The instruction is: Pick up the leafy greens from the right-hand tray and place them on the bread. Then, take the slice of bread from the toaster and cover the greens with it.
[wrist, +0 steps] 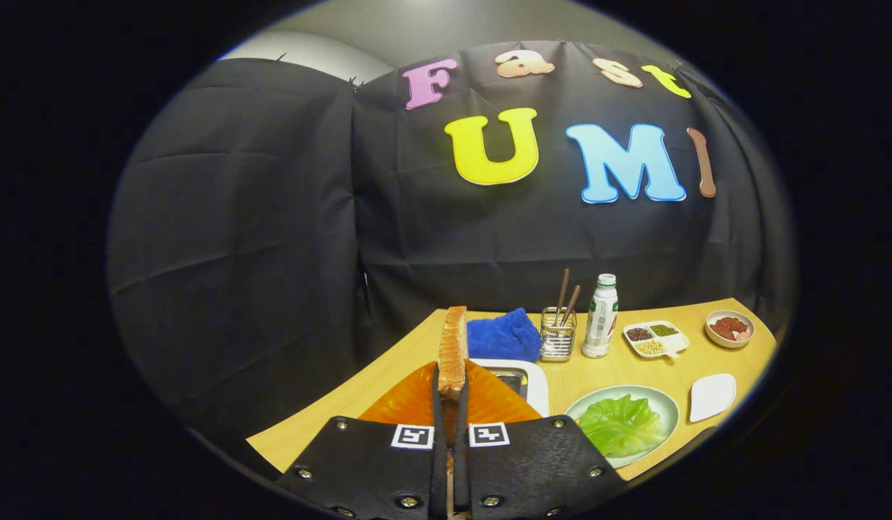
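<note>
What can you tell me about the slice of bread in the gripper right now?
The slice of bread stands on edge between the fingers of the gripper, which is shut on its lower part. Its thin side faces the camera: toasted golden-brown crust with a paler, crumbly edge near the top. It rises upright above the fingertips, held over the orange plate, with the blue cloth beyond it. Its broad faces cannot be seen.

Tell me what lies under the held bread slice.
The gripper is shut on the bread slice, held upright on edge. Below it lies an orange plate, with the white toaster just beyond. The jaws cover the plate's middle, so anything there is hidden.
</note>
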Demonstrator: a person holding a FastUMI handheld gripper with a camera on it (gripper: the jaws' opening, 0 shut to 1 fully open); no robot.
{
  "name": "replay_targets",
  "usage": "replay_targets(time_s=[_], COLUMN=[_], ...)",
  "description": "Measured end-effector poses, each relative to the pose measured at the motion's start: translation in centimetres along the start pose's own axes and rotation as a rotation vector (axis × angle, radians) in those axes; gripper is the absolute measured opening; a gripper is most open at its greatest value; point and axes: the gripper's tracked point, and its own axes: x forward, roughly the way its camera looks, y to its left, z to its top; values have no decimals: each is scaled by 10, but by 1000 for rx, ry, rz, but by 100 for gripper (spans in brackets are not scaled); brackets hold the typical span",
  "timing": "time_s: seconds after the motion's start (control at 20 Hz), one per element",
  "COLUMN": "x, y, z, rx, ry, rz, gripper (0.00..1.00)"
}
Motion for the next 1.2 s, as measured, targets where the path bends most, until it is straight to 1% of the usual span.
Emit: replay_targets(time_s=[0.1, 0.25, 0.5, 0.6, 0.85, 1.0, 1.2], x=[-4, -15, -31, -38, -46, -49, -51], y=[-2, -12, -24, -38, -74, -101, -130], z=[12, 32, 45, 49, 45, 35, 27], rx=[20, 26, 41, 32, 36, 43, 70], ry=[-17, -64, -76, -86, -86, -74, -71], rz=[18, 3, 28, 12, -13, -35, -35], gripper=[4, 4, 4, 4, 4, 4, 4])
